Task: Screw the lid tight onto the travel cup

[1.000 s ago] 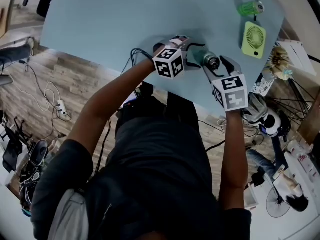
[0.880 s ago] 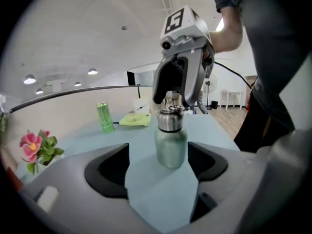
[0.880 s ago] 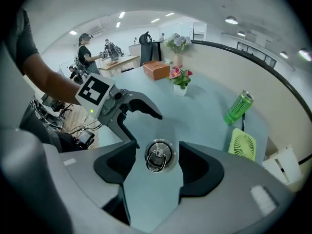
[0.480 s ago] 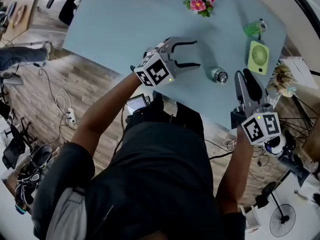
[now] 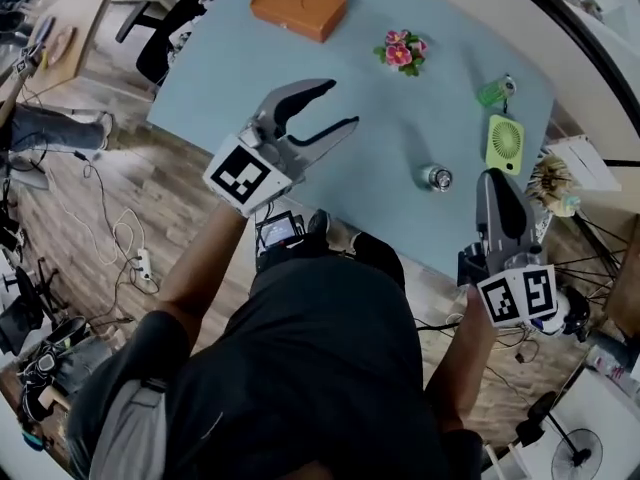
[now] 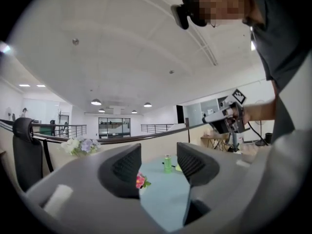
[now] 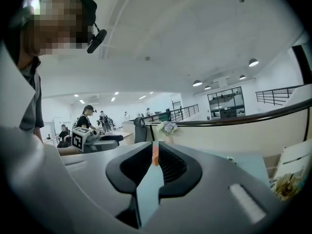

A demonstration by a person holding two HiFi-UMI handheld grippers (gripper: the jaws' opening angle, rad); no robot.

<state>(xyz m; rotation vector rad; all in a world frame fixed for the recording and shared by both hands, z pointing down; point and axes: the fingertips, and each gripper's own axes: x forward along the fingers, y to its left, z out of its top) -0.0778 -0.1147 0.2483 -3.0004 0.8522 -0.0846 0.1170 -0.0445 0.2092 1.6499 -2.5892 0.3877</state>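
Observation:
The travel cup (image 5: 436, 178) stands upright on the light blue table (image 5: 380, 98) with its lid on top, and neither gripper touches it. My left gripper (image 5: 335, 106) is raised high to the cup's left. Its jaws have just been closing, but a gap still shows between the fingers (image 6: 159, 167) with nothing in it. My right gripper (image 5: 497, 183) is lifted just right of the cup. Its jaws have also just been closing, and its pads now meet (image 7: 155, 162) on nothing. The cup is in neither gripper view.
An orange box (image 5: 298, 7) lies at the table's far side, with a small flower bunch (image 5: 401, 51), a green bottle (image 5: 495, 92) and a green fan (image 5: 506, 142) to the right. Cables and clutter cover the floor around the table. People stand in the background (image 7: 90, 118).
Both grippers let go of the cup and rose away from it, the left swinging out to the left, the right to the right. The cup stays on the table.

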